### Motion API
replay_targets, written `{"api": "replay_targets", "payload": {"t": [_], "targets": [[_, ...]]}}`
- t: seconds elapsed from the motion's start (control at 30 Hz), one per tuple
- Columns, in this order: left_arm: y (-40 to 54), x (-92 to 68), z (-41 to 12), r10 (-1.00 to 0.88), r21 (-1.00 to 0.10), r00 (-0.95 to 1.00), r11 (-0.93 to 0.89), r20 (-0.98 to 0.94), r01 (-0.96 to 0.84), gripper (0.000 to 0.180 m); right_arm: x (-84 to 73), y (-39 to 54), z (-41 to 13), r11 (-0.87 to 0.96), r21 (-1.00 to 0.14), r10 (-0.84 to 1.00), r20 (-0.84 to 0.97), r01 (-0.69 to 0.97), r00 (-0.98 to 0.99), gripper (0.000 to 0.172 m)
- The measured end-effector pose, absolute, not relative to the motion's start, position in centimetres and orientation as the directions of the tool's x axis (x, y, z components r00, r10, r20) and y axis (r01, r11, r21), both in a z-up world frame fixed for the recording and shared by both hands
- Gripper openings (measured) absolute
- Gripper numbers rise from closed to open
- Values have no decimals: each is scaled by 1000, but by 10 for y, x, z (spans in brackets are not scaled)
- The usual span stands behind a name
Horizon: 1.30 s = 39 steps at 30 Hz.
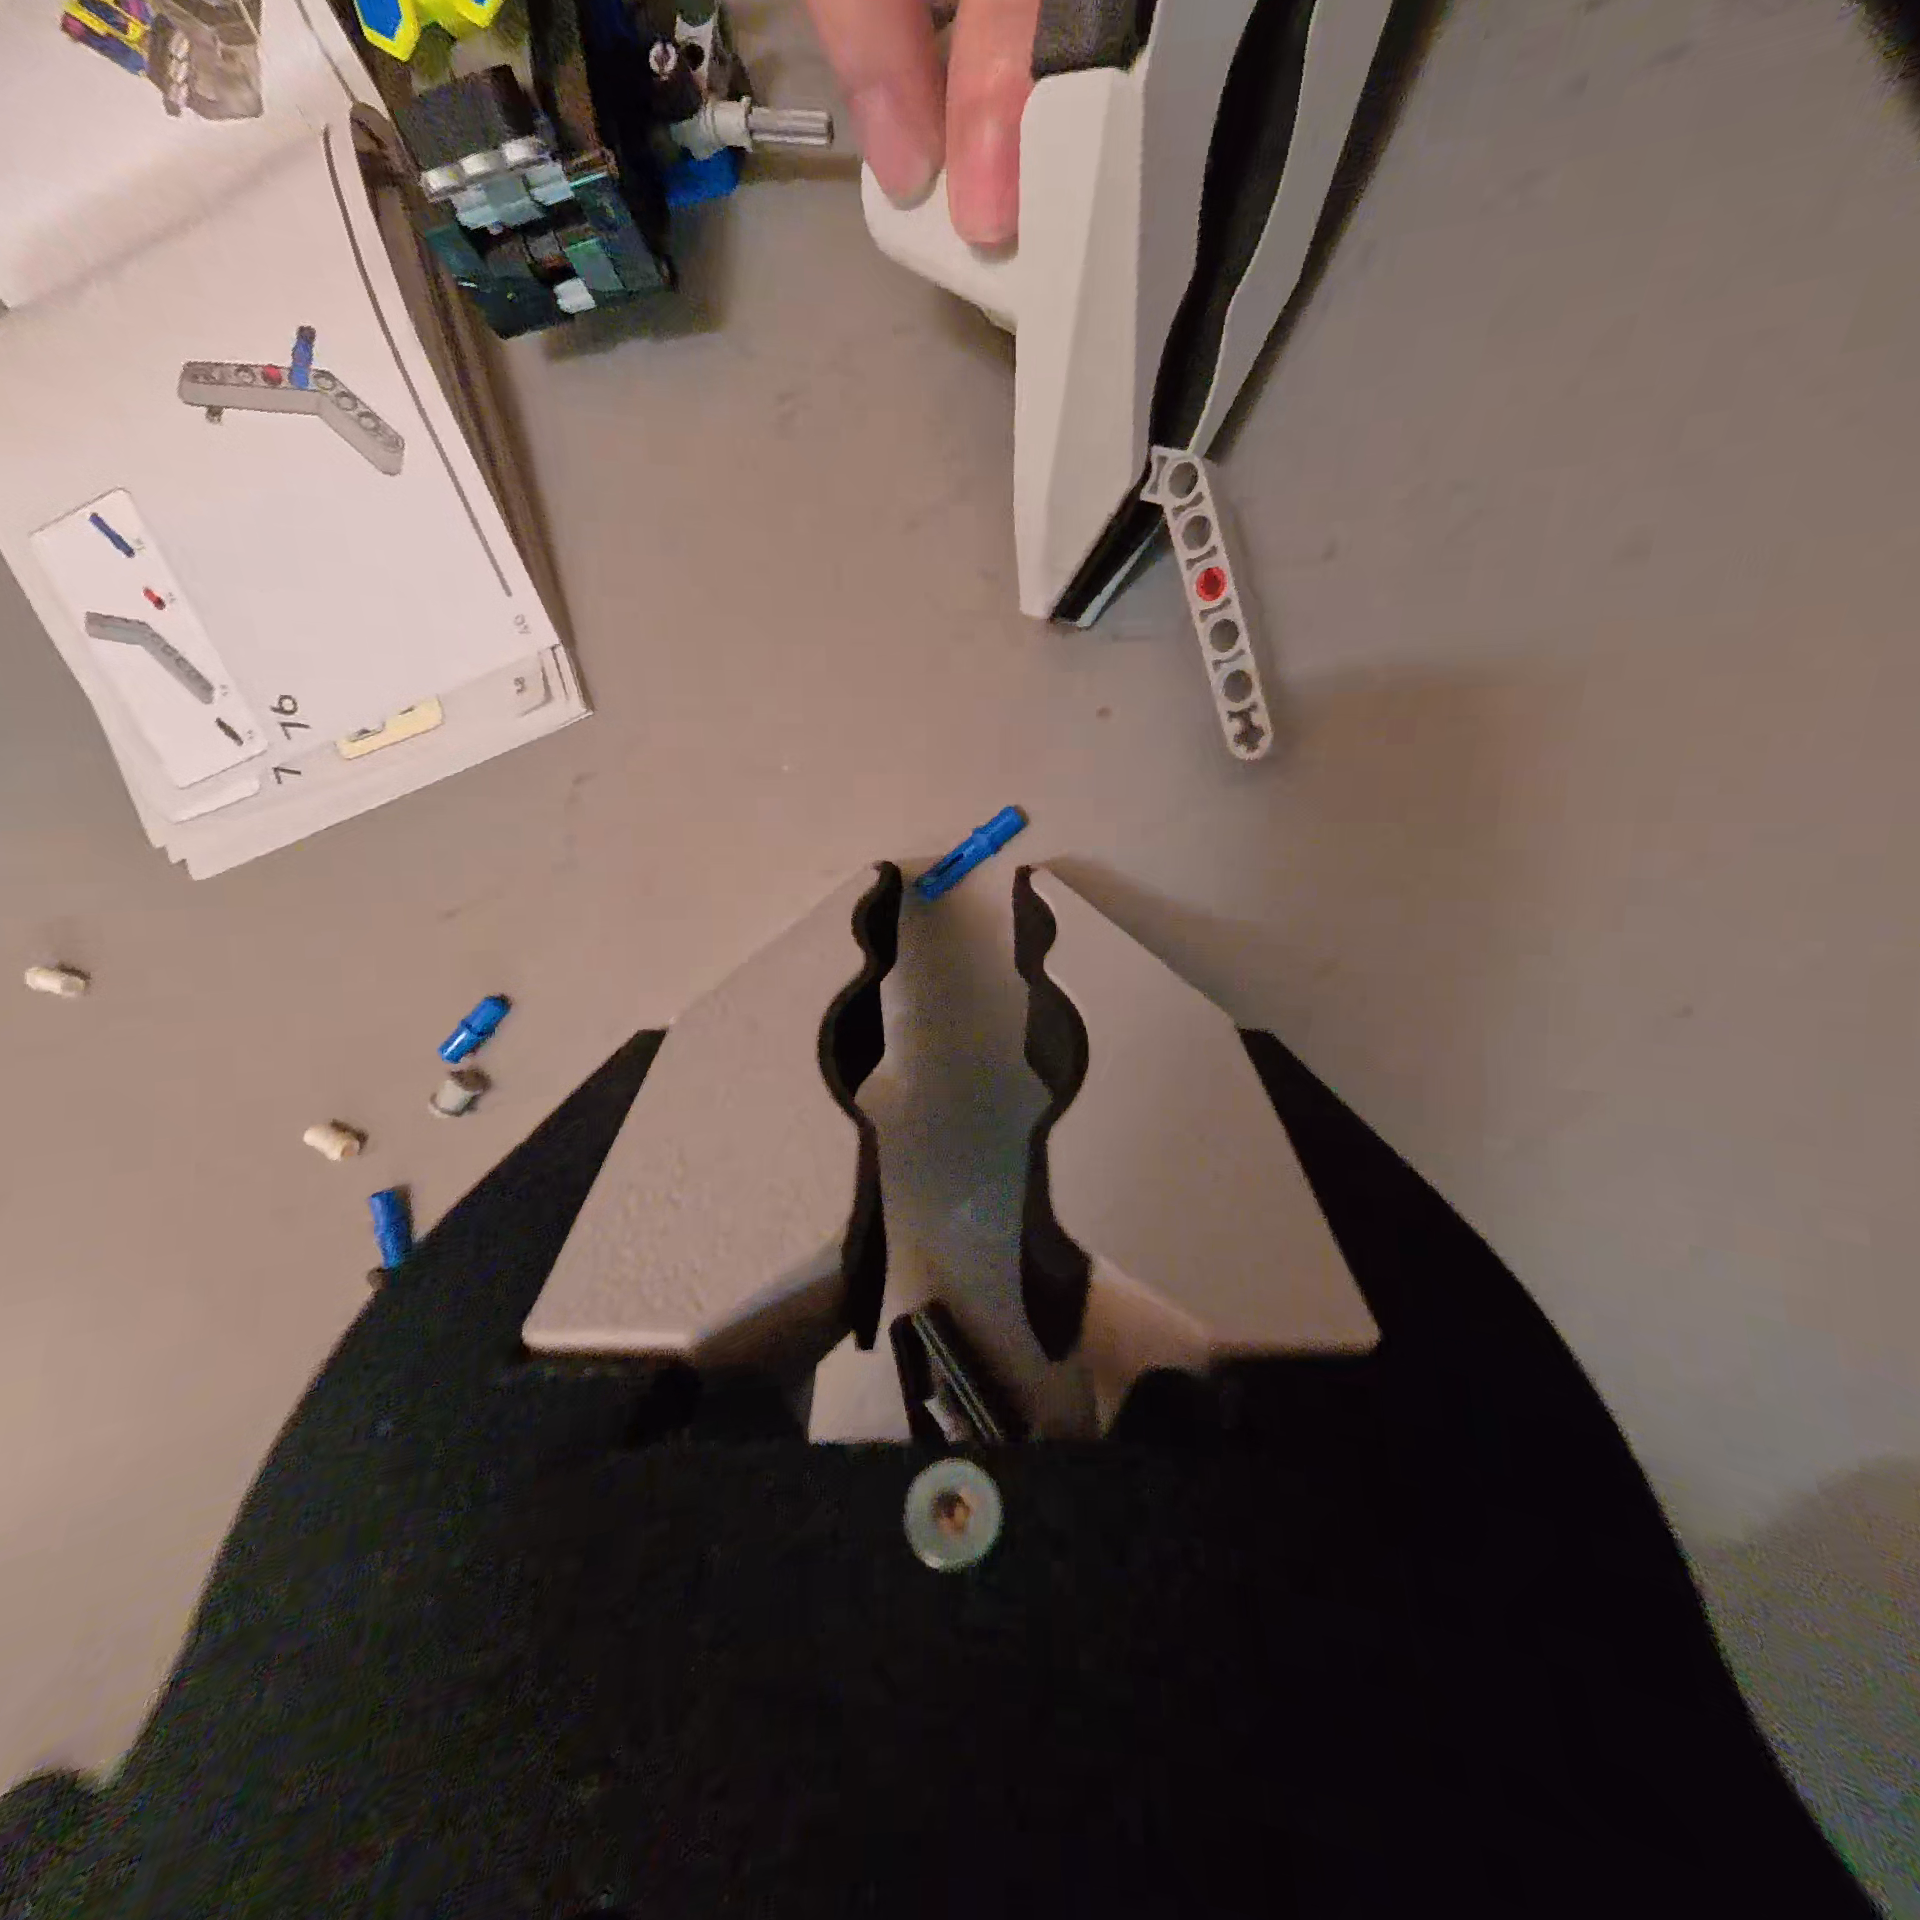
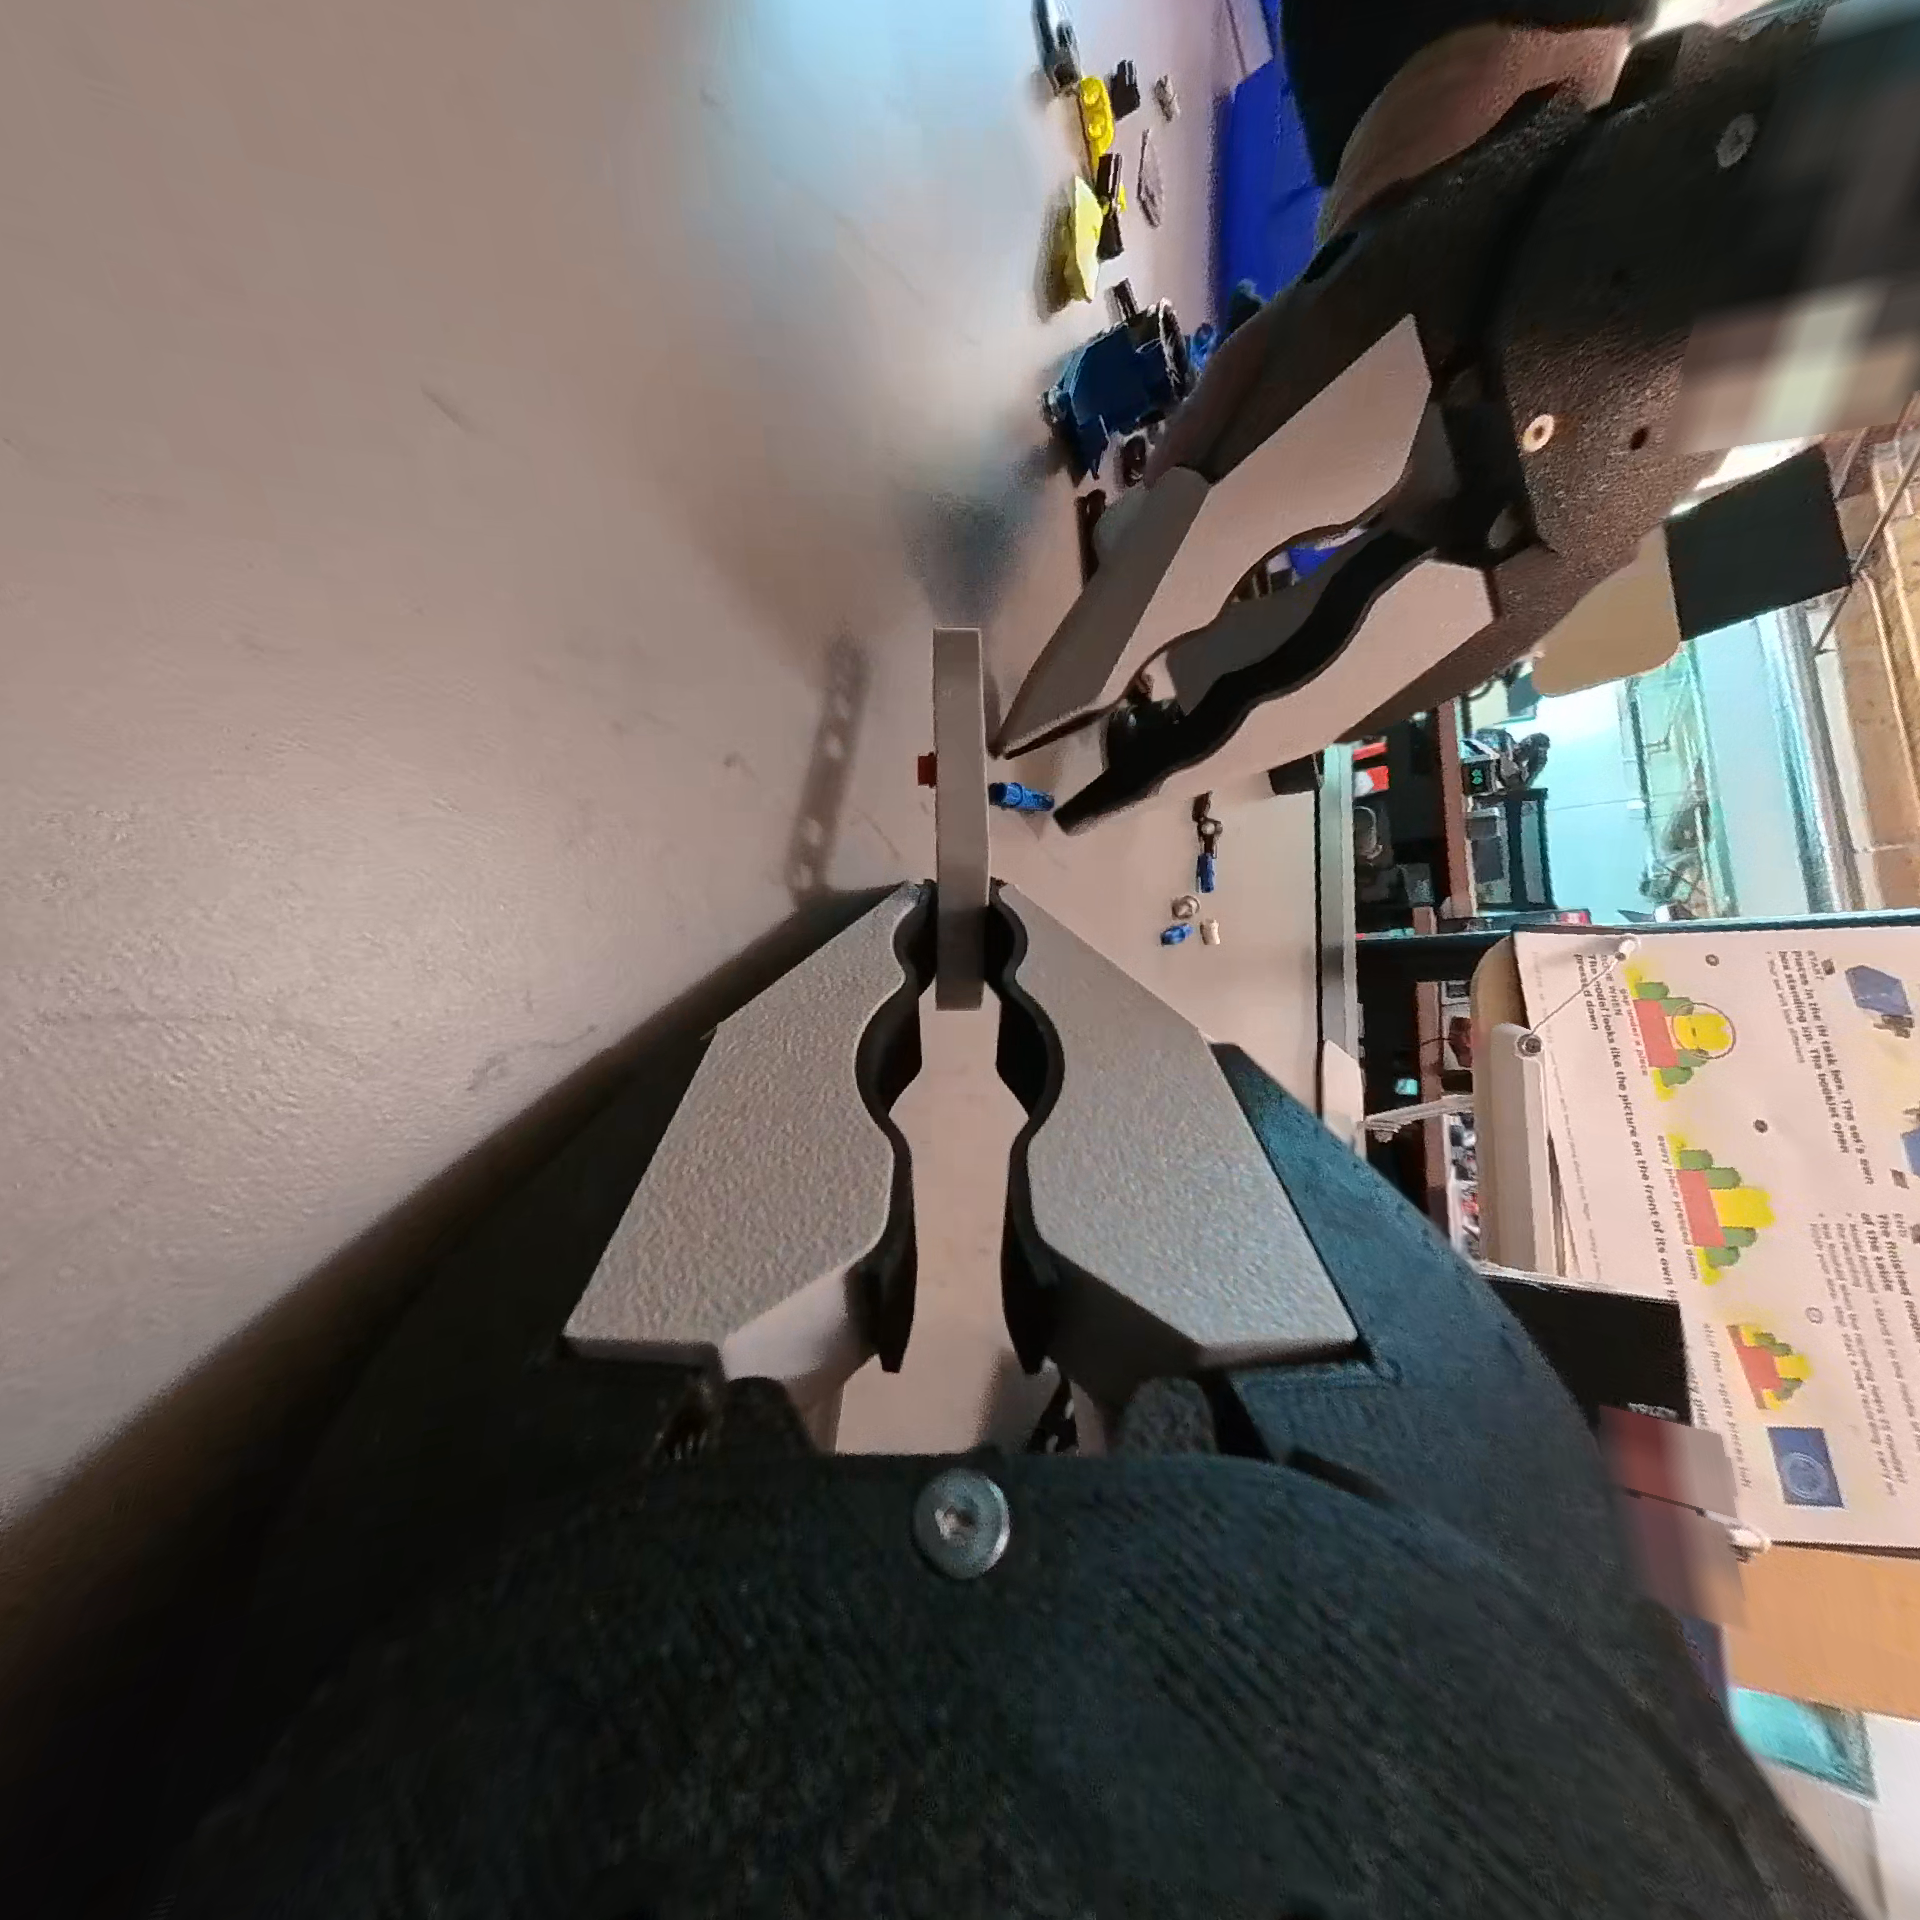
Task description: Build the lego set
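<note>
A grey-beige tabletop (image 1: 727,540) fills both views. At its far left lies an open instruction booklet (image 1: 260,499), and beside that stands a partly built dark brick model (image 1: 540,218).

The right gripper (image 2: 958,894) is closed on a grey holed beam (image 2: 958,790), both pads pressing its flat sides at one end; the beam juts forward past the tips and carries a small red pin (image 2: 925,769) through one hole. A person's fingers (image 1: 935,94) rest on that gripper's body in the left wrist view.

The left gripper (image 1: 956,873) hangs just above the table with its jaws parted and nothing between the pads. A blue pin (image 1: 971,837) lies on the table just ahead of its tips, close to the left pad; whether it touches is hard to tell.

Off to the left lie more loose blue pins (image 1: 473,1029) and small tan connectors (image 1: 335,1140).
</note>
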<state>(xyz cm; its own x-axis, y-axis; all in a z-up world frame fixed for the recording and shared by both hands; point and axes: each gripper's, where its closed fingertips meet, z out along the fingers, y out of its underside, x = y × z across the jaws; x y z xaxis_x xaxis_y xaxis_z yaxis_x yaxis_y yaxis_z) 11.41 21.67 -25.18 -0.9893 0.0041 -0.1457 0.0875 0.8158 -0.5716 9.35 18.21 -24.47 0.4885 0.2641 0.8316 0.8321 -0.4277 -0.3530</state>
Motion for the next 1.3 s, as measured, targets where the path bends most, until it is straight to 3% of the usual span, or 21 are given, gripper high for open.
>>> {"api": "replay_targets", "payload": {"t": [0.13, 0.27, 0.43, 0.5, 0.7, 0.93, 1.3], "targets": [[213, 110, -253, 27, -603, -998, 795, -59, 57, 12, 94, 183, -245, -418, -373, 264, 823, 829, 503, 5], [209, 110, -254, 44, -585, -994, 806, -96, 92, 1, 95, 183, -243, -412, -385, 251, 823, 826, 509, 5], [205, 112, -231, 198, -440, -910, 825, -363, 355, 0, 96, 184, -243, -411, -397, 247, 818, 821, 519, 5], [201, 109, -217, 315, -316, -840, 822, -443, 475, 0, 98, 184, -244, -420, -382, 246, 825, 823, 508, 5], [189, 94, -209, 639, -4, -639, 706, -428, 708, 0, 101, 186, -244, -433, -372, 238, 831, 821, 502, 5], [188, 92, -216, 783, 108, -528, 586, -329, 803, 1, 101, 187, -245, -434, -378, 243, 825, 818, 510, 5], [190, 95, -220, 843, 215, -461, 522, -277, 826, 0, 100, 188, -245, -430, -390, 252, 814, 814, 523, 5]]}}
